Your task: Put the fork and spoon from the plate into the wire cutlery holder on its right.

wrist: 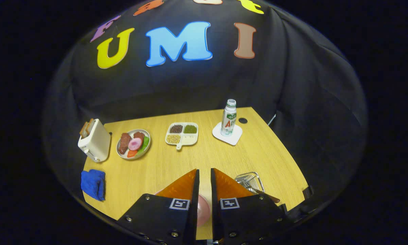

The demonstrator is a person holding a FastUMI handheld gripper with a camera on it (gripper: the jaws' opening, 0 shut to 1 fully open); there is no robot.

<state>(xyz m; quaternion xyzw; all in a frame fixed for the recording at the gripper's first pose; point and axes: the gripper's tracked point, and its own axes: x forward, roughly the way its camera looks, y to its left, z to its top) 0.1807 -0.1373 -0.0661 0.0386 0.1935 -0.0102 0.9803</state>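
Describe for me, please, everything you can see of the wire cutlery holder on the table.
The silvery wire cutlery holder is a small open basket of thin metal rods with a rounded rectangular rim. It stands on the light wooden table, just right of the hand-held gripper, whose fingers sit close together with a narrow gap, holding nothing. The right finger hides its near left corner. A brown-handled utensil leans out of it toward the table's near edge; which utensil I cannot tell.
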